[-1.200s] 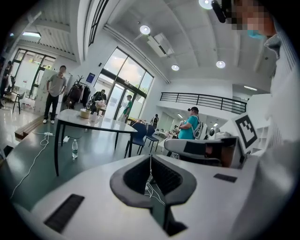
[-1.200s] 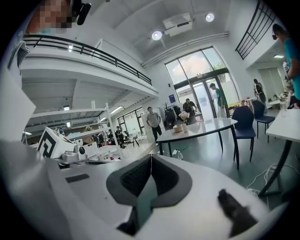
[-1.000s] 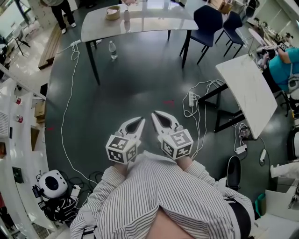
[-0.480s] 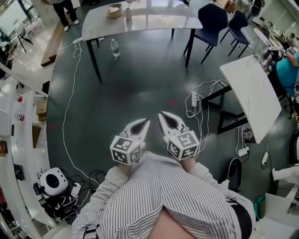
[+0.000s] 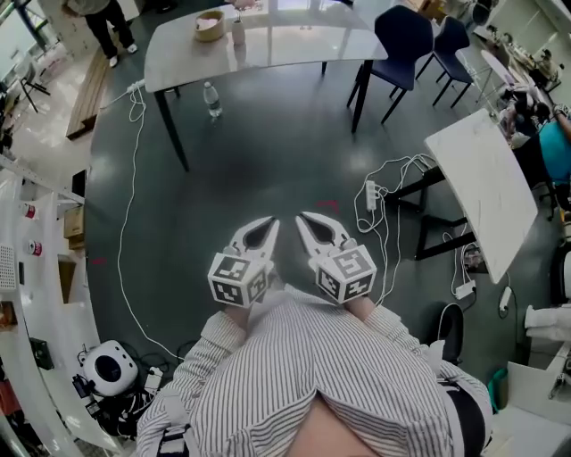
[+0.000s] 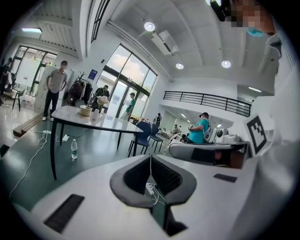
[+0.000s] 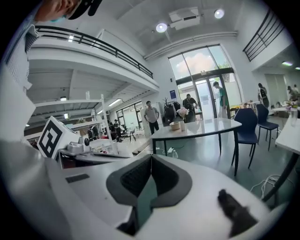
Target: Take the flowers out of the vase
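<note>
Well, both grippers sit close in front of the person's striped shirt (image 5: 303, 366), side by side and well apart from the task's things. The left gripper (image 5: 270, 220) has its jaws drawn together at the tips, with nothing between them; only the dark floor (image 5: 259, 170) and a bit of white cable show through the gap behind the tips. The right gripper (image 5: 299, 216) is the same — jaws pressed together, empty. Each carries its marker cube just ahead of the sleeves.

The vase (image 5: 238, 32) stands upright on the far grey table (image 5: 294, 45), across an open stretch of floor from the grippers. The flowers (image 7: 182, 111), pale and small at this range, are in the vase, rising above its mouth. A shallow tan bowl (image 5: 210, 25) stands just beside the vase on the same tabletop. In both gripper views the table lies beyond the closed jaw tips, and neither gripper touches it.

A clear water bottle (image 5: 212, 100) stands on the floor under the table, near one of its dark legs. Two blue chairs (image 5: 397, 40) stand at the table's right end. Nearer the person, on the right, is a white tabletop (image 5: 477, 187) on dark legs, with a power strip (image 5: 370, 192) and loose white cables on the floor beside it. A person in a teal top (image 6: 204, 131) is off to that side — details there are too small to make out.
</note>
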`<act>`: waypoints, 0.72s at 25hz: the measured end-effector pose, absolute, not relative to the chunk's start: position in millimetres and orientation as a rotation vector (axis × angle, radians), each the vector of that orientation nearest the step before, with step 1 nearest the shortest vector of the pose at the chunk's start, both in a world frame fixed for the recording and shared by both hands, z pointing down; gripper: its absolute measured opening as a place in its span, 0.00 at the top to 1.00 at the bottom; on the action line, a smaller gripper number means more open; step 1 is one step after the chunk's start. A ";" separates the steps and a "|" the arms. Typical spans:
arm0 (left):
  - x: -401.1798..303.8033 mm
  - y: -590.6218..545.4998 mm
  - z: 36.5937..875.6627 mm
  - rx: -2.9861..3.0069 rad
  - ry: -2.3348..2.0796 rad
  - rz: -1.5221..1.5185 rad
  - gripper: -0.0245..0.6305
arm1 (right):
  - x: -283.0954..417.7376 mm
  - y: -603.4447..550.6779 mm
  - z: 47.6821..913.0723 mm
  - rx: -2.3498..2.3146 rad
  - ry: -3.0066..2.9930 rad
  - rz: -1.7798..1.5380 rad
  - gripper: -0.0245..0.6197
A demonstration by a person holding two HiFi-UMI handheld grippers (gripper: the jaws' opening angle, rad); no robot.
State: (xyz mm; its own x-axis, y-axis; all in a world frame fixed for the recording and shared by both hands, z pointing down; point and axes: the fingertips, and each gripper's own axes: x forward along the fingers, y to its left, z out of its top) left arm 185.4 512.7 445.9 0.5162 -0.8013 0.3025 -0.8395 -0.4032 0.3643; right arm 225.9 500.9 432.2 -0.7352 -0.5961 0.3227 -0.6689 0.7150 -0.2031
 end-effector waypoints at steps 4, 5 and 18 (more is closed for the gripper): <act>162.1 465.2 439.2 2.310 -1.296 0.114 0.93 | 199.1 451.7 421.2 1.065 -2.712 0.497 0.94; 155.4 454.0 435.6 2.326 -1.288 0.118 0.93 | 189.5 440.2 419.9 1.065 -2.711 0.497 0.94; 78.0 347.5 429.9 2.354 -1.279 0.087 0.93 | 115.0 335.8 412.5 1.103 -2.714 0.487 0.94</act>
State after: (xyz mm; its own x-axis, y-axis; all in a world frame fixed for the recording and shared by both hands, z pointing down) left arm 78.0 347.5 429.9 0.5666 -0.7797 0.2665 -0.8087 -0.4641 0.3615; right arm 115.0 335.8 412.5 -0.7117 -0.6456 0.2768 -0.7016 0.6731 -0.2339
